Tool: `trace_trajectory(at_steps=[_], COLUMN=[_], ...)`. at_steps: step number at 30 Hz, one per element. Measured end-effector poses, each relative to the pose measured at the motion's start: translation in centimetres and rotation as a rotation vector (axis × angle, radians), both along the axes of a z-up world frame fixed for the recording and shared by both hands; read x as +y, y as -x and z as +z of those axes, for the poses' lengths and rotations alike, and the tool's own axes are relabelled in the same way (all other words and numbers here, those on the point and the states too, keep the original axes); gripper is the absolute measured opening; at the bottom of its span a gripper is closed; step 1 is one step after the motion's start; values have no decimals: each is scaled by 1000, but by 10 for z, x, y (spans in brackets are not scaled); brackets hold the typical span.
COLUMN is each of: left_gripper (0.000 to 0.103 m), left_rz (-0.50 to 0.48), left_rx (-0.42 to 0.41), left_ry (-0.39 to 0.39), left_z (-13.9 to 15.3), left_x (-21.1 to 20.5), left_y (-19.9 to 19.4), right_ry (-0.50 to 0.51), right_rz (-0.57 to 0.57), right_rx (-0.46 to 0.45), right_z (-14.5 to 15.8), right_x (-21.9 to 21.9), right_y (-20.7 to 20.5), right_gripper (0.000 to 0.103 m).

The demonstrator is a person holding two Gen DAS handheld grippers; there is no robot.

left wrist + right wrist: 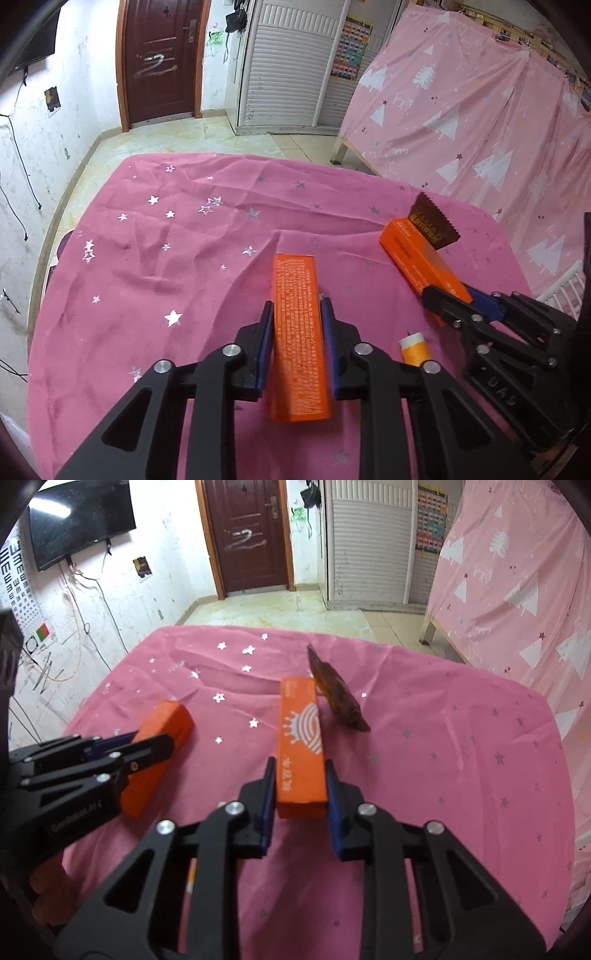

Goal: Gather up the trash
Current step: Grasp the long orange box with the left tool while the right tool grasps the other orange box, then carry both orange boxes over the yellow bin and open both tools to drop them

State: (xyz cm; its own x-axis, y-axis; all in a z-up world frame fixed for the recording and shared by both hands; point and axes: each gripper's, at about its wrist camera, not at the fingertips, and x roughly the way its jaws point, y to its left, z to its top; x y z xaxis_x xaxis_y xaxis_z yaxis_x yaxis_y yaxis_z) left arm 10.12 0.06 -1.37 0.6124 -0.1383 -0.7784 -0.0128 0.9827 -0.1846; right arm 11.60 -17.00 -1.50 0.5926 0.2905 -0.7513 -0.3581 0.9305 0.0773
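My left gripper (296,314) is clamped on one orange box (298,334), pads flat against its long sides. My right gripper (300,775) is clamped on the near end of a second orange box (301,738), which lies on the pink cloth (443,775). A brown wrapper (338,690) leans against that box's far end, and a small orange tube (415,349) lies on the cloth between my grippers. To lift well, I judge both grips should stay square and firm, the right rising gently so the wrapper slides off rather than flicks away.
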Motion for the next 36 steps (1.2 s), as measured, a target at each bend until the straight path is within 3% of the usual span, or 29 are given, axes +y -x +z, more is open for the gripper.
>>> trace_trajectory(at_steps=[17, 27, 36], left_gripper=[17, 17, 17], left_rz=[-9, -75, -176], left_rx=[-129, -189, -218], left_ry=[-81, -90, -119], left_z=[37, 66, 74], left_x=[-23, -65, -123], left_y=[38, 50, 60], right_ry=[-121, -161, -159], right_rz=[-1, -91, -226], right_rx=[-135, -191, -239], right_z=[48, 60, 62], right_x=[-29, -79, -145], right_y=[41, 62, 88], right_gripper=[22, 22, 22])
